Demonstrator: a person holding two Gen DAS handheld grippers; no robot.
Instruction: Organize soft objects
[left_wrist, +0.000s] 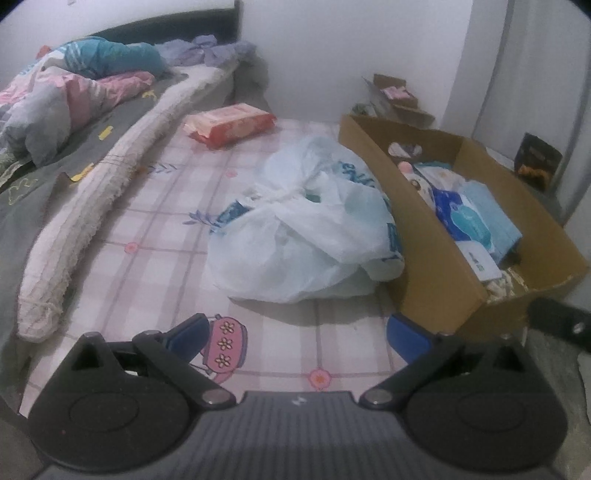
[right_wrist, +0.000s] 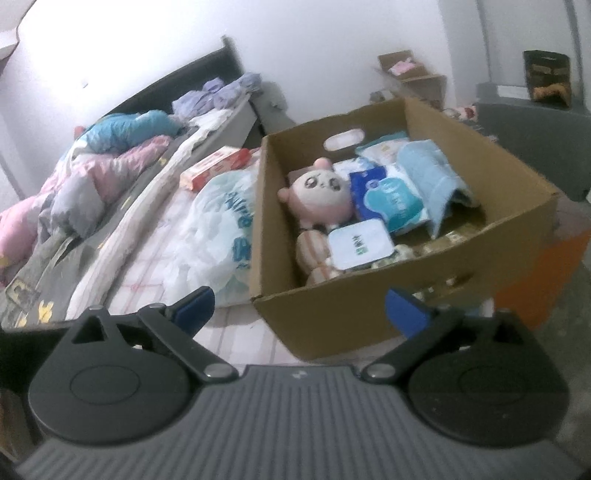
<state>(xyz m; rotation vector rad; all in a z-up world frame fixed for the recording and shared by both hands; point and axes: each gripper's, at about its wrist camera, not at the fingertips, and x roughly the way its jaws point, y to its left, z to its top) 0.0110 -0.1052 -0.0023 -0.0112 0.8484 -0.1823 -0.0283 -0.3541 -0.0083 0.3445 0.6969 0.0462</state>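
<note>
We see the cardboard box (right_wrist: 369, 317) at the bed's (left_wrist: 155, 229) edge already holding a pink plush toy (right_wrist: 319, 192) and tissue packs (right_wrist: 391, 201). Still out on the bed are the white plastic bag (left_wrist: 306, 229) beside the box and a red pack (left_wrist: 229, 127) farther back. Left gripper (left_wrist: 299, 332) and right gripper (right_wrist: 299, 310) are both released and empty.

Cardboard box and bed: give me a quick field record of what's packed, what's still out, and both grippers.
box: cardboard box on the bed, open top
in box: pink plush toy, blue tissue pack, light blue cloth, white flat pack
left of the box: white plastic bag, touching the box wall
further back: red wipes pack on the checked sheet
left gripper: open, fingers empty
right gripper: open, fingers empty
</note>
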